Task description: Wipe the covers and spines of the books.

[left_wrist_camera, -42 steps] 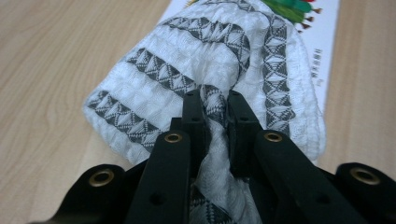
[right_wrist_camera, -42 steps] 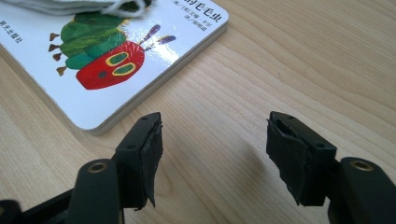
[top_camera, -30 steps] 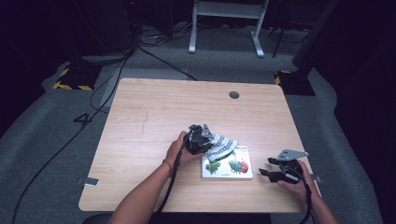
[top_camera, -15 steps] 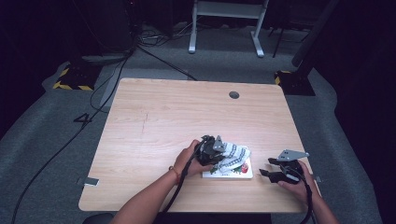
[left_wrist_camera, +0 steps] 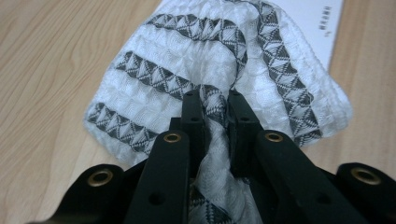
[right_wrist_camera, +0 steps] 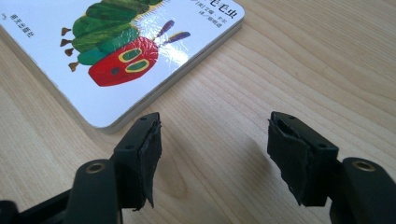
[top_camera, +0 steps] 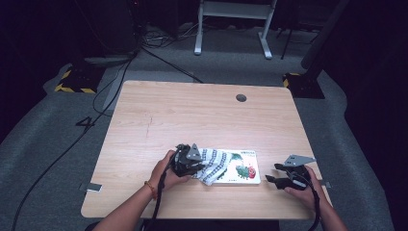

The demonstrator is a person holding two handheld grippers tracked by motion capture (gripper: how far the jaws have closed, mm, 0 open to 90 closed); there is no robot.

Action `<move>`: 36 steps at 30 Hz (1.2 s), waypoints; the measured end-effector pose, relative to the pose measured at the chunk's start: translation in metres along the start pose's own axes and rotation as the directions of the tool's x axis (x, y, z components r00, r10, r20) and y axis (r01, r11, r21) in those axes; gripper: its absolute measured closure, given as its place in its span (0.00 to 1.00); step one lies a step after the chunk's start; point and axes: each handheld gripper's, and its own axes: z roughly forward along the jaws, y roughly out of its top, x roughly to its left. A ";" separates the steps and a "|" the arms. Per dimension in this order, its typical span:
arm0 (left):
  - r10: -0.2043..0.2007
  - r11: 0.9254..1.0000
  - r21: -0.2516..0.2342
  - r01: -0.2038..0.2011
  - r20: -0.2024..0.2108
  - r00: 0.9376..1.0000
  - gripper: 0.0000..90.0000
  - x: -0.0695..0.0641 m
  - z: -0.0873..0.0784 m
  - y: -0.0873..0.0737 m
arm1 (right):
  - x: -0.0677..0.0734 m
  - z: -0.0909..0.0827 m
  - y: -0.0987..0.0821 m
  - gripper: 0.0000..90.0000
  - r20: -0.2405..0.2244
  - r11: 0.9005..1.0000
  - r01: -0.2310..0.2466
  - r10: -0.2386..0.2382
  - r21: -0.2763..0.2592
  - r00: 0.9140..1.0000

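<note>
The left gripper (top_camera: 192, 161) has its fingers (left_wrist_camera: 194, 116) clamped on a bunched fold of the cloth (left_wrist_camera: 219, 74) and has dragged it back leftward across the book (top_camera: 243, 168) since a half second ago, so most of the cover now lies bare and the wiping pass looks nearly done. The right gripper (right_wrist_camera: 215, 154) waits beside the book's corner on the bench (top_camera: 192, 110), fingers apart and empty. Nothing blocks the cloth's path.

A white waffle-weave cloth (left_wrist_camera: 219, 70) with dark triangle-patterned stripes lies bunched, draped over the left part of a white caterpillar picture book (top_camera: 243, 171), apparently flat on the table.
</note>
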 end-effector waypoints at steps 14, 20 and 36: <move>-0.027 0.999 0.030 0.030 -0.104 0.994 0.90 0.019 0.024 0.021 | 0.006 0.003 0.001 0.40 -0.024 1.000 0.019 -0.018 0.013 1.000; 0.005 0.998 0.070 -0.001 -0.046 0.999 0.89 0.004 0.014 0.012 | 0.005 0.004 0.001 0.40 -0.026 1.000 0.015 -0.015 0.011 1.000; 0.114 0.991 0.064 -0.121 0.096 0.989 0.89 -0.052 -0.005 0.002 | 0.010 0.007 0.003 0.39 -0.045 1.000 0.022 -0.021 0.020 0.999</move>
